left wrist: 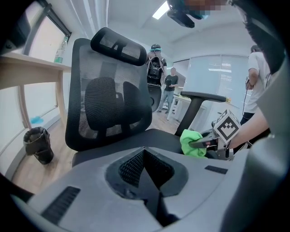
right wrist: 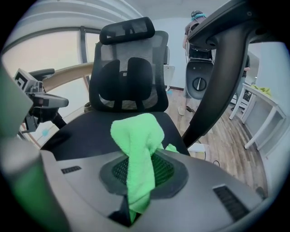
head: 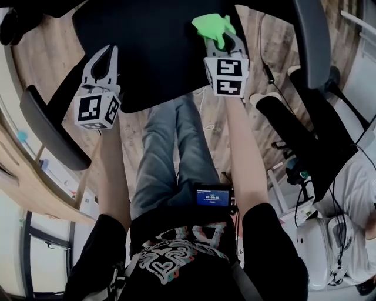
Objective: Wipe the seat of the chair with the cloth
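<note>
Right gripper [head: 222,38] jaws clamp bright green microfibre cloth [right wrist: 138,136] over black padded chair seat [head: 147,53], right side | left gripper [head: 108,52] jaws closed, empty | wood-plank floor [head: 50,53], white-walled office

Even indoor light fills the room: a ceiling strip lamp [left wrist: 159,10] glares high above the left gripper [left wrist: 144,152], and pale daylight enters through a window [right wrist: 50,59] left of the right gripper [right wrist: 140,158]. Both gripper views bow toward dark, vignetted rims. Jaws nearest each lens are soft. The green cloth [right wrist: 136,136] shows vivid, and the black seat [head: 147,41] ahead swallows shadow detail.
</note>
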Demonstrator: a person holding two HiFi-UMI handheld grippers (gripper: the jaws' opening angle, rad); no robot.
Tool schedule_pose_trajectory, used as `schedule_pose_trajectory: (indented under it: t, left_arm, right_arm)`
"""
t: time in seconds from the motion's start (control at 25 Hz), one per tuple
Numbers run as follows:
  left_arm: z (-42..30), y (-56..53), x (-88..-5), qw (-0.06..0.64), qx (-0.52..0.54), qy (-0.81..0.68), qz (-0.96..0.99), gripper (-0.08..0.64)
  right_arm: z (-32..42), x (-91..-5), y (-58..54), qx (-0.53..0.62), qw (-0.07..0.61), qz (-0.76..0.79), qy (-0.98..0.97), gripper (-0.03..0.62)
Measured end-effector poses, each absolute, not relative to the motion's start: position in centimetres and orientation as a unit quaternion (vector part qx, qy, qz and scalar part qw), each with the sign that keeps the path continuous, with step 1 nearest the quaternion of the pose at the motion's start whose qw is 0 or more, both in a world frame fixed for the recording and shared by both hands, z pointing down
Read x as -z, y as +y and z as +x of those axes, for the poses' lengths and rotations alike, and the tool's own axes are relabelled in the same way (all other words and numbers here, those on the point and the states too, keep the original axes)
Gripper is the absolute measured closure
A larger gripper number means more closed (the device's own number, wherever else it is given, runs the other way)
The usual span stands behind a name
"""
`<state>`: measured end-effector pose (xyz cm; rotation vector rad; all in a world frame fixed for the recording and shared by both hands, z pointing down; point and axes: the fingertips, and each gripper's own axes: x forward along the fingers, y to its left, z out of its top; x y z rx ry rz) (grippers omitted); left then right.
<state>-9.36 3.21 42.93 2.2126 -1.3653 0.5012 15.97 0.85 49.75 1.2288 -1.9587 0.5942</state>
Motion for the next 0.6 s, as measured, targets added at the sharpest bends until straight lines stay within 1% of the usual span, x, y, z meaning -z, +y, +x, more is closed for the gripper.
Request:
schedule_pose_trajectory:
  t: [0.6]
  left_arm:
    - [-9.6, 3.6, -45.3, 0.267, -0.207, -0.499, 0.798, 0.558]
  right_arm:
    - [16.6, -52.3, 0.6, -0.259, 0.400, 0.475, -0.740, 0.537]
